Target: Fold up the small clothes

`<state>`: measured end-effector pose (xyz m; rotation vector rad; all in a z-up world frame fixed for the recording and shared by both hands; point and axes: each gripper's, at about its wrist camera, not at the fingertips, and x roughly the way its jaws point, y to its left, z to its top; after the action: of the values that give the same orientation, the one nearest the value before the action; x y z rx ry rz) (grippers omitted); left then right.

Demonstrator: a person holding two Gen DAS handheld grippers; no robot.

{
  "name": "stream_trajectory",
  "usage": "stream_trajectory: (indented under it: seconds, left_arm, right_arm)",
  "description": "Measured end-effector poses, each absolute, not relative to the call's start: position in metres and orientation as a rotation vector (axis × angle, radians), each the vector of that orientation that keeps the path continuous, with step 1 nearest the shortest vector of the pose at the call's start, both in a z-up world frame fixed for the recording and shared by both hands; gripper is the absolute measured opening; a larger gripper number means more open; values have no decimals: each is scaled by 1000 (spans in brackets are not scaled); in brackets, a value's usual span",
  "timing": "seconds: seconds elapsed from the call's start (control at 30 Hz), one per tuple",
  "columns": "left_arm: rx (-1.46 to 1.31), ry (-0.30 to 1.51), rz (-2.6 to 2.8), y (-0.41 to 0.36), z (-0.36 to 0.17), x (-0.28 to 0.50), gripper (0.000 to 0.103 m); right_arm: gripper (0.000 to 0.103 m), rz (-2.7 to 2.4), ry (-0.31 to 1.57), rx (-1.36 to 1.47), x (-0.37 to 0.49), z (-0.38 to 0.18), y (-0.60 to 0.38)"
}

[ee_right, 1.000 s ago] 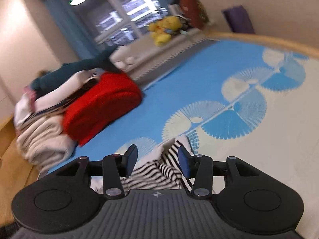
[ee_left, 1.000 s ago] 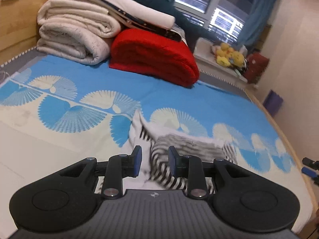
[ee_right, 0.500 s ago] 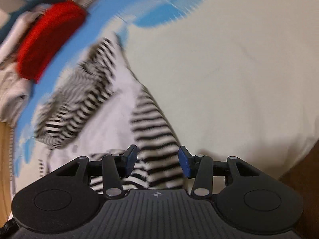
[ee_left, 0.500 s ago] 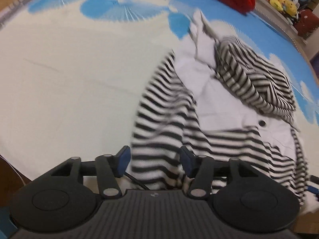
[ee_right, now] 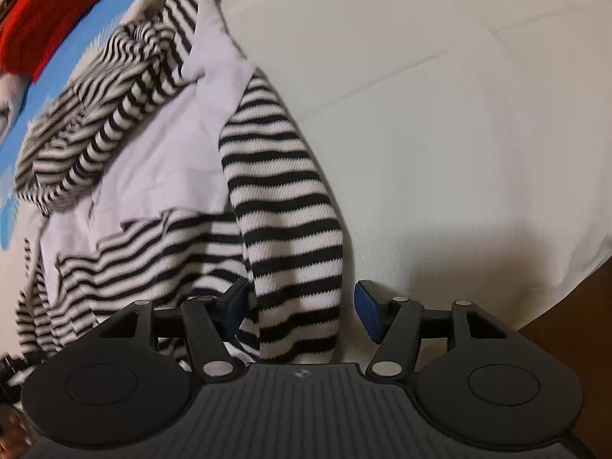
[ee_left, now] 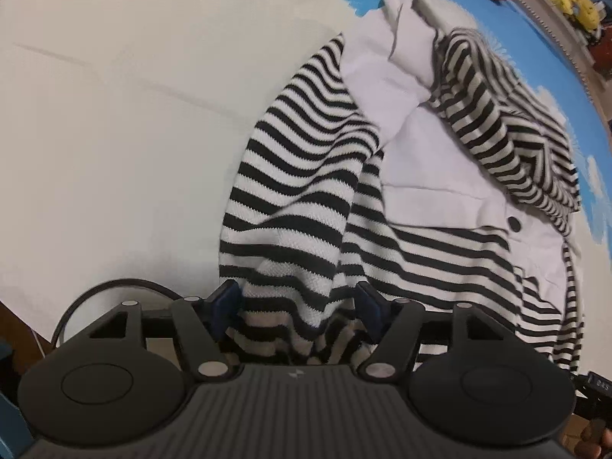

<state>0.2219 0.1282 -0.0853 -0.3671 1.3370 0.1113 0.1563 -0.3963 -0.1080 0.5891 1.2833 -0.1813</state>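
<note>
- The bed fills both views: pale sheet near me, blue print toward the far edge, a red cushion up at the far side.
- The top, striped with a plain white panel, lies spread but rumpled near the bed's near edge, hood bunched toward the far side.
- One striped sleeve runs down toward me in the left view; the other sleeve does the same in the right view.
- My left gripper points steeply down with the sleeve end between its jaws, which are opening; the pads don't look pressed on the cloth.
- My right gripper is the same: jaws opening, sleeve between them, a clear gap on the right pad's side.
- I judge this as laying the garment out, fold not yet begun.
- Next I'd want clean pinches on both sleeves, then carry them inward over the white panel, keeping cloth from dragging.
</note>
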Motion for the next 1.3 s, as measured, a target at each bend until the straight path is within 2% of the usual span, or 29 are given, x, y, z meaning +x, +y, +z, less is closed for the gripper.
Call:
stream_trajectory:
  seconds: [0.2, 0.23, 0.27, 0.3, 0.33, 0.37, 0.4, 0.47, 0.77, 1.13, 1.3]
  left_arm:
    - [-270, 1354, 151, 125, -89, 218, 71]
    - [-283, 1355, 158, 129, -89, 215, 71]
    - [-294, 1352, 160, 132, -89, 213, 68]
    - [-300, 1351, 157, 134, -88, 210, 64]
    - [-297, 1350, 149, 135, -87, 207, 60]
    - [-292, 1350, 133, 134, -86, 205, 50]
    - [-296, 1345, 109, 132, -85, 202, 34]
    - [-337, 1323, 31, 130, -79, 198, 12]
    - [-404, 1131, -215, 117, -26, 159, 9]
    - [-348, 1247, -351, 103, -21, 96, 9]
    - [-391, 1215, -389, 112, 2, 87, 9]
  right_arm:
    - [59, -183, 1282, 531, 153, -111, -390]
    - [51, -183, 1280, 526, 152, -111, -390]
    - [37, -180, 1276, 518, 151, -111, -389]
    - [29, -166, 1269, 519, 151, -111, -388]
    - [16, -146, 1257, 530, 150, -110, -388]
    - [10, -129, 1245, 538, 150, -109, -387]
    - [9, -121, 1235, 534, 150, -107, -387]
    - [8, -121, 1202, 532, 148, -102, -389]
    - [6, -155, 926, 677, 111, -60, -454]
    - [6, -103, 1010, 631, 43, -53, -494]
    - [6, -84, 1031, 615, 12, -43, -490]
